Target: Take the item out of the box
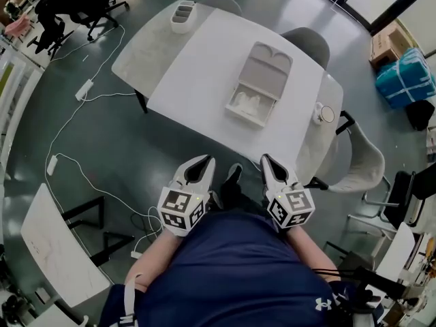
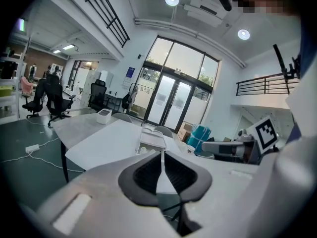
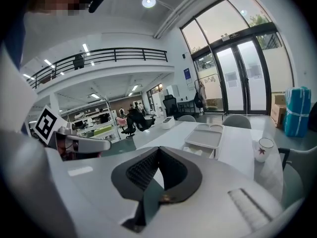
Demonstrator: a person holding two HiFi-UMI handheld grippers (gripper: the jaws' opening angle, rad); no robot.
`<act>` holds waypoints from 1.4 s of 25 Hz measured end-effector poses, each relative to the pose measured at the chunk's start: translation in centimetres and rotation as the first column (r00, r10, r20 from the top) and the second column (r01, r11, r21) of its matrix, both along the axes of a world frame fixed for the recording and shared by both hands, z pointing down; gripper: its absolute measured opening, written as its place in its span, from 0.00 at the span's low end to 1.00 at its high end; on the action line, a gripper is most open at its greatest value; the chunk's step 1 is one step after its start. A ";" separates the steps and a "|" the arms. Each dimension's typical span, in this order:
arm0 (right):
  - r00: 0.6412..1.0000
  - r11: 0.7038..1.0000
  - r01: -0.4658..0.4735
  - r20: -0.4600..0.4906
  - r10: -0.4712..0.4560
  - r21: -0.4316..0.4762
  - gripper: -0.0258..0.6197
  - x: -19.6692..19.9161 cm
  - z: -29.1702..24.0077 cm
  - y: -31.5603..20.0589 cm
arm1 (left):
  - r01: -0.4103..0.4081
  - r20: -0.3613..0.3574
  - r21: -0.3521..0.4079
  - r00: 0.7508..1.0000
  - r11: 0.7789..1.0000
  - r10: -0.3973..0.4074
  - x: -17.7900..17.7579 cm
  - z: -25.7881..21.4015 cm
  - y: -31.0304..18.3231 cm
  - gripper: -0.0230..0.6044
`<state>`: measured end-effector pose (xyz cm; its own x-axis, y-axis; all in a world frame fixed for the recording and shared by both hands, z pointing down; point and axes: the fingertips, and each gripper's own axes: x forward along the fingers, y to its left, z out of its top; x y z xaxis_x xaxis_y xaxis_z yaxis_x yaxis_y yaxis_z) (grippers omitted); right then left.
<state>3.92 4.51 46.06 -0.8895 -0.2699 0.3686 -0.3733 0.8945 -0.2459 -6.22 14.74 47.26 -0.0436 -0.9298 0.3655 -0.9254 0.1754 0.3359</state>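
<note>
With the left claw (image 1: 199, 161) and right claw (image 1: 268, 160) both closed, empty and short of the table (image 1: 197, 60), one should open before reaching the white item (image 1: 246, 103) in the open box (image 1: 267, 65) near the table's near edge.

The table (image 1: 197, 73) has a white, smooth, matt top. The grey slab (image 1: 139, 50) joining it at the upper left has a mottled, stone-like face. At the frame's centre the box (image 1: 269, 67) is off-white, matt and moulded, perhaps plastic or pressed pulp; the head view is too distant to tell which.

The left gripper (image 1: 204, 161) and right gripper (image 1: 267, 159) have white matt plastic shells. Their pads (image 2: 143, 175) are dark, finely ribbed and rubbery-looking.

The floor (image 1: 102, 135) is dark grey and smooth with a faint sheen. The shirt (image 1: 238, 271) at the bottom is navy cloth. The cup (image 3: 264, 148) looks white and glossy. At the upper right sits a brown cardboard carton (image 1: 385, 46).
</note>
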 end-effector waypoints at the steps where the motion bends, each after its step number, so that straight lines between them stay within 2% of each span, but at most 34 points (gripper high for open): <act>1: 1.000 1.000 -0.001 0.013 0.002 -0.010 0.04 -0.6 0.0 -0.8 | -0.001 0.011 -0.006 1.000 1.000 0.001 -0.5 -0.2 -0.6 0.07; 8: 0.998 0.999 -0.012 0.063 0.015 -0.053 0.04 -3.8 0.0 -7.4 | -0.031 0.064 -0.052 0.997 0.998 0.034 -3.1 -0.6 -7.0 0.07; 14: 0.994 0.993 -0.059 0.085 0.068 -0.099 0.04 -4.3 0.3 -11.9 | -0.126 0.103 -0.112 0.985 0.986 0.138 -2.9 -0.3 -12.4 0.07; 18: 0.993 0.991 -0.087 0.073 0.094 -0.104 0.04 -3.7 0.7 -13.8 | -0.185 0.148 -0.164 0.967 0.969 0.209 -2.6 0.7 -15.0 0.07; 23: 0.986 0.980 -0.157 0.039 0.162 -0.123 0.04 -2.4 1.5 -15.1 | -0.261 0.095 -0.204 0.954 0.944 0.285 -2.5 2.1 -17.3 0.07; 26: 0.975 0.966 -0.220 0.009 0.223 -0.133 0.04 -1.7 2.0 -15.6 | -0.321 0.079 -0.246 0.934 0.915 0.348 -2.8 3.6 -18.5 0.08; 29: 0.959 0.950 -0.281 -0.013 0.282 -0.134 0.04 -1.4 2.1 -16.0 | -0.395 0.046 -0.296 0.904 0.870 0.426 -3.1 5.4 -20.0 0.13; 31: 0.951 0.941 -0.308 -0.025 0.308 -0.136 0.04 -1.4 2.4 -16.0 | -0.433 0.059 -0.328 0.878 0.840 0.475 -3.5 6.4 -21.1 0.13; 35: 0.924 0.912 -0.382 -0.051 0.379 -0.148 0.04 -0.5 3.3 -15.6 | -0.485 0.102 -0.448 0.807 0.751 0.582 -3.9 10.0 -22.4 0.13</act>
<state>3.46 -11.13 49.40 -0.7223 -0.5258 0.4492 -0.6845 0.6361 -0.3561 -10.17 -7.62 57.22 0.2924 -0.6094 0.7370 -0.9450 -0.3022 0.1250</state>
